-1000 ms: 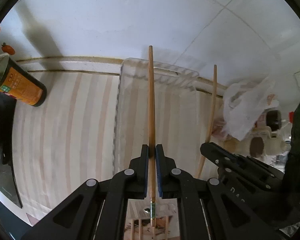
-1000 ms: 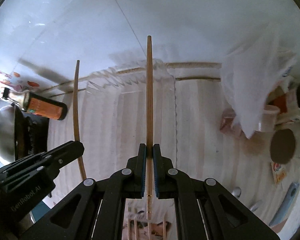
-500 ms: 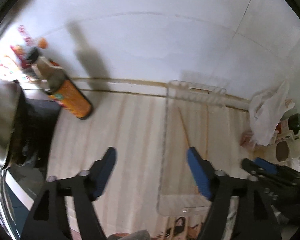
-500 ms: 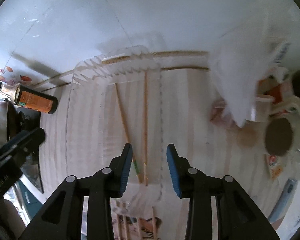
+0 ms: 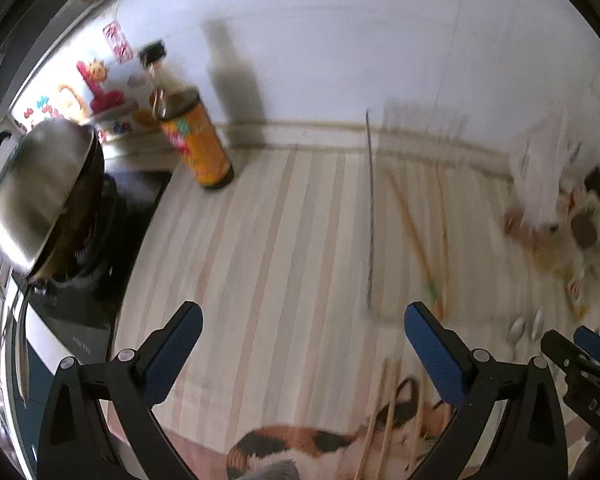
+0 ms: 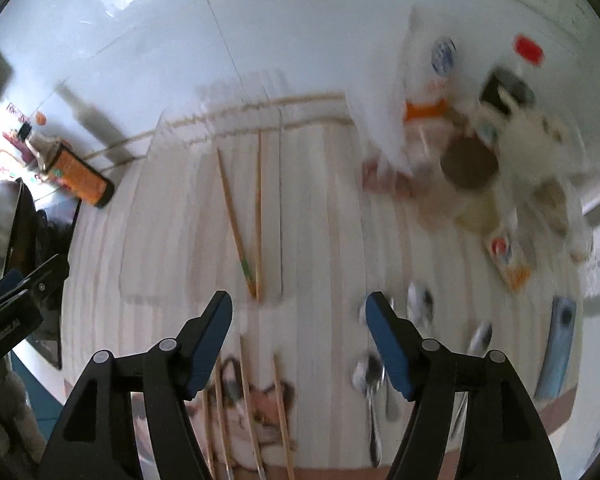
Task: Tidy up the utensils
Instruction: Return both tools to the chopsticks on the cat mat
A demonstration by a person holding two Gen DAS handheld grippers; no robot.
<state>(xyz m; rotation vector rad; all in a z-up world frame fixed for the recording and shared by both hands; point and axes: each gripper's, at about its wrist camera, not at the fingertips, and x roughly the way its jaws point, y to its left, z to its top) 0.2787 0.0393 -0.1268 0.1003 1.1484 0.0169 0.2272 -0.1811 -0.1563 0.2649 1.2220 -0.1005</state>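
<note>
On the striped surface (image 6: pixel 324 208), inside the clear tray (image 6: pixel 140 216): two wooden chopsticks (image 6: pixel 236 220), well apart at their far ends and nearly touching at the near ones, forming a narrow V with long axes running near to far; green-banded end of the left stick toward the near side. Nearer, just in front of the tray on the printed part of the mat: four loose chopsticks (image 6: pixel 248 404), also lying near to far, roughly parallel, a little fanned. Right of those: blurred spoons (image 6: pixel 370 376), bowls far, handles near, exact count unclear. Left hand-held gripper (image 5: pixel 300 344) spread at full width, jaws opening, nothing between the pads, above bare mat left of the tray. Right hand-held gripper (image 6: pixel 298 336) partly spread and opening too, empty, pointing steeply down above the near tray edge. Step in hand, as judged: reaching for the next loose chopsticks. To do it well: line each pad pair across a stick, not along it; come down straight over a single stick, clear of its neighbours; pinch toward the near end, with the stick centred in the pads. Then set down parallel to the pair already in the tray rather than across them. Risk: catching two of the closely spaced sticks in one pinch, or rolling one.
</note>
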